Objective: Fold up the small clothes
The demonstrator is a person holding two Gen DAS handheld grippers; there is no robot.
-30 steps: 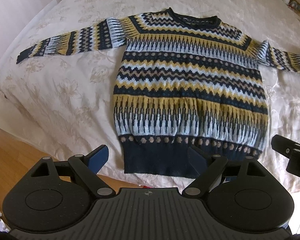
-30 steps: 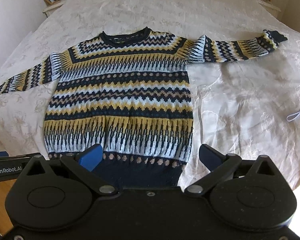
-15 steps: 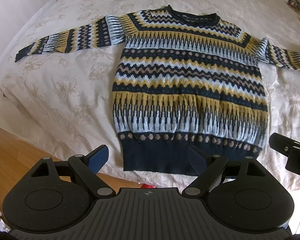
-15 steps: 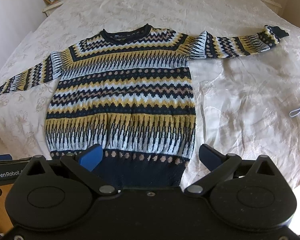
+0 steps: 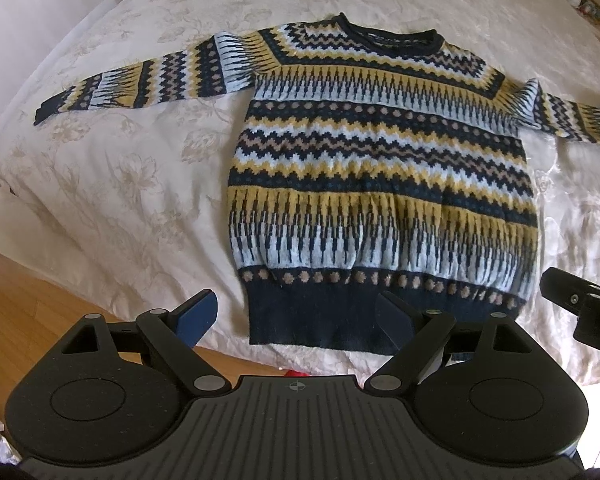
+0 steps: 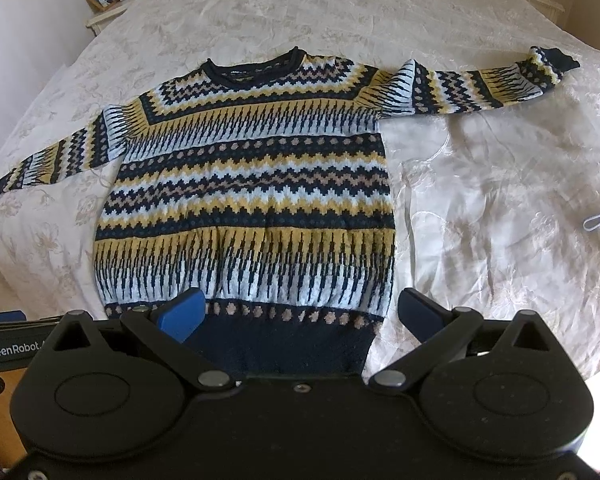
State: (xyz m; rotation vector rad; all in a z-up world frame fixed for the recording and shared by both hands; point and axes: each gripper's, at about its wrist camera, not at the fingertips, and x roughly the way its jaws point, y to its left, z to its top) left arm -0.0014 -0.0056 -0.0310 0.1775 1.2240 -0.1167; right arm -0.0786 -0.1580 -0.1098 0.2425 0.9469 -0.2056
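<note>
Nothing much has moved since a second ago; the sweater sits only a touch lower in both of my views, and both grippers hang where they were. My left gripper (image 5: 294,318) is released, its blue-padded fingers (image 5: 198,316) spread wide with nothing between them, poised above the dark hem at the sweater's left corner. My right gripper (image 6: 300,314) is likewise spread and empty, above the hem's other end.

Spread flat on the cream floral-embroidered bed (image 5: 112,184), front up, lies the knitted navy, mustard, pale-blue and tan patterned sweater (image 5: 380,168). Its bands run in zigzags, dots and spikes, with a plain navy ribbed hem nearest me and a rolled navy collar farthest away. Both sleeves stretch straight out to the sides, cuffs well apart from the body. A few soft ripples cross the lower body above the hem.
</note>
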